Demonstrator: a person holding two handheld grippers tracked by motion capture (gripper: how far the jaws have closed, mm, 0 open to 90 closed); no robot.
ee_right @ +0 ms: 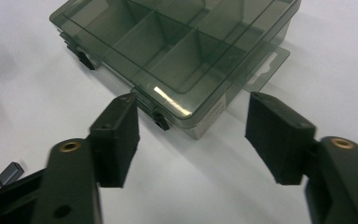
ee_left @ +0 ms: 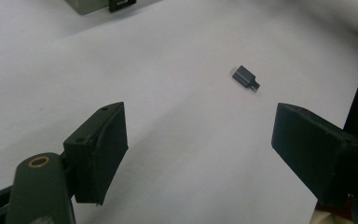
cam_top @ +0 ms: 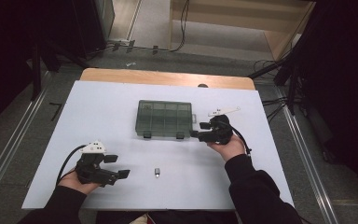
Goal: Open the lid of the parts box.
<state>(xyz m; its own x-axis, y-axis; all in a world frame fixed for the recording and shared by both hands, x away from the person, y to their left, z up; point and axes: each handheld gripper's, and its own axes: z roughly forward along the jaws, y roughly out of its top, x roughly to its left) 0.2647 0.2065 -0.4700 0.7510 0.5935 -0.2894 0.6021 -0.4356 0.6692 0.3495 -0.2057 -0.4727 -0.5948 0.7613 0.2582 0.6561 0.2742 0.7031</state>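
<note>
Left gripper [cam_top: 118,166] fingers spread | adapter [cam_top: 157,172] beside | right gripper [cam_top: 197,130] spread at box [cam_top: 163,118]

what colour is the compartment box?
Translucent smoky grey-green compartment box with black latches; clearest in the right gripper view.

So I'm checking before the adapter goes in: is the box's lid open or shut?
Shut: the clear lid lies flat on the box, both front latches down.

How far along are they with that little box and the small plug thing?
Barely begun. The compartment box sits closed, latches down. The right gripper hovers open at its near corner. The small adapter lies loose on the table, ahead of the open left gripper. Opening the box and picking up the adapter seem left.
</note>
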